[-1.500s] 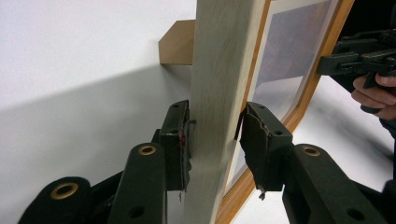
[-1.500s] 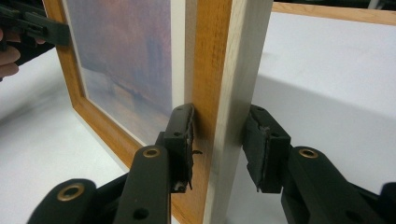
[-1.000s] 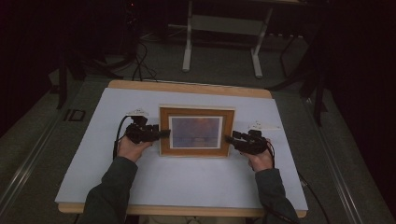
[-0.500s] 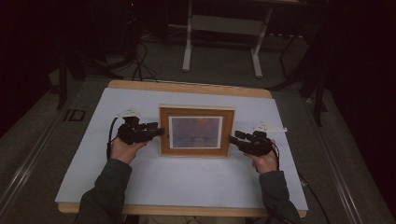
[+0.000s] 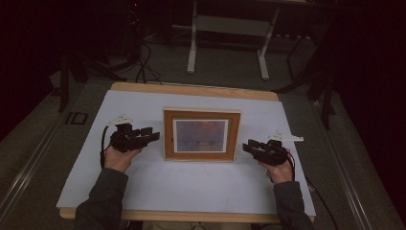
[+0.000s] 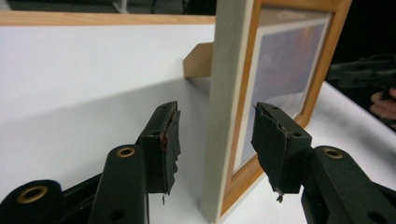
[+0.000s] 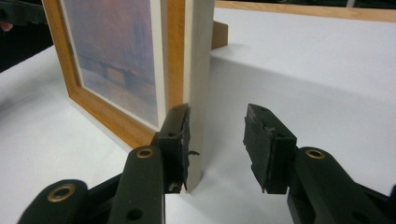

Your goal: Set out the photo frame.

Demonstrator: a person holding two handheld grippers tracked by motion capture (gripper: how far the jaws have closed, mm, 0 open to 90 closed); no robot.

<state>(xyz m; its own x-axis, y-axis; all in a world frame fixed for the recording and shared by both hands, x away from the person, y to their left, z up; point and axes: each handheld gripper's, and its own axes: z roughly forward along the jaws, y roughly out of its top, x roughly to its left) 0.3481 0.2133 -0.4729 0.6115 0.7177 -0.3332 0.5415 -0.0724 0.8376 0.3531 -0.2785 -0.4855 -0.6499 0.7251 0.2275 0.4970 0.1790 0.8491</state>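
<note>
Both our grippers, left (image 5: 152, 135) at 9 o'clock and right (image 5: 248, 146) at 3 o'clock of the picture frame (image 5: 201, 135), have drawn back; their jaws, just closing, stand open and empty, so we judge the frame released and standing.

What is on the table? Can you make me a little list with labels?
thing: a picture frame of light wood, standing upright on its prop
picture: hazy blue and orange, maybe a bridge
table: white top with a wooden edge
left tongs: open, beside the frame's left edge, apart from it; jaws have just been closing a little, nothing gripped
right tongs: open, beside the frame's right edge, apart from it; jaws have just been closing, nothing gripped
hands: one behind each pair of tongs, dark sleeves
</note>
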